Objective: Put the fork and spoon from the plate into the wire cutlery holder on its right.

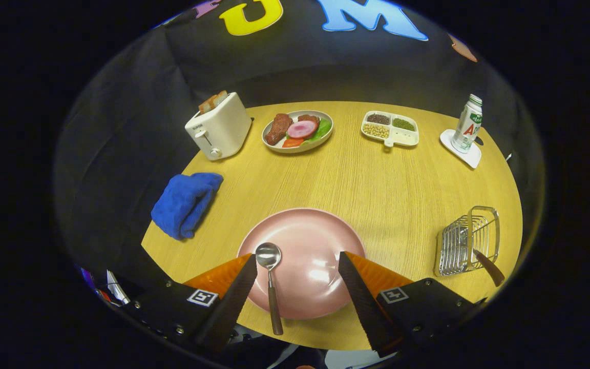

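Spread fingers of the gripper flank the spoon on the plate, handle pointing back at them; holder sits right.

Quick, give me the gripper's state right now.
Gripper: open, holding nothing; its fingers straddle the spoon on the pink plate.

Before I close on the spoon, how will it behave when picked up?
The spoon lies between the open gripper fingers on the glossy pink plate, so it may skid. Slim and stiff; its polished bowl probably makes it tilt.
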Action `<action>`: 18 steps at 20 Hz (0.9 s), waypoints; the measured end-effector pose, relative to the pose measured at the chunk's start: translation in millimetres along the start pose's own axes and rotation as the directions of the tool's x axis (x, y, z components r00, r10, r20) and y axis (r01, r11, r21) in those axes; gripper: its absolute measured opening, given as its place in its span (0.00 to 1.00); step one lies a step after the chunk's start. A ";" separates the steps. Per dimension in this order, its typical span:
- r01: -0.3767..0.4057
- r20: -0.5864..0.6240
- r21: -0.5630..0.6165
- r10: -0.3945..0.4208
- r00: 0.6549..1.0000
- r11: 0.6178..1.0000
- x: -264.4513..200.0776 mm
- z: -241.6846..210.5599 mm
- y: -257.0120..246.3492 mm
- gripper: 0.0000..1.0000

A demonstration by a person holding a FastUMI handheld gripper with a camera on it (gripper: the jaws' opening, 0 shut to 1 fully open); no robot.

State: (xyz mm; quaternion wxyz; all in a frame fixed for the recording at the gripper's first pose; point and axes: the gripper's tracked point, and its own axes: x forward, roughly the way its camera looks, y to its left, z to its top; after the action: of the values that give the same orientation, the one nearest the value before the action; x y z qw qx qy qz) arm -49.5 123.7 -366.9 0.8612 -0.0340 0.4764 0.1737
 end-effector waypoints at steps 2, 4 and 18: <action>-0.009 -0.031 -0.022 0.009 0.999 1.000 8.3 -10.0 4.8 0.99; -0.016 -0.061 -0.046 0.013 0.998 0.999 16.7 -20.8 8.6 0.99; -0.037 -0.231 -0.131 0.006 0.973 0.991 52.5 -81.0 14.7 0.81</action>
State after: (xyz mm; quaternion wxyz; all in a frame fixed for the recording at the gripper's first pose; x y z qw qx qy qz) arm -94.4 133.4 -453.1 0.7940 -0.1069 0.5606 0.2097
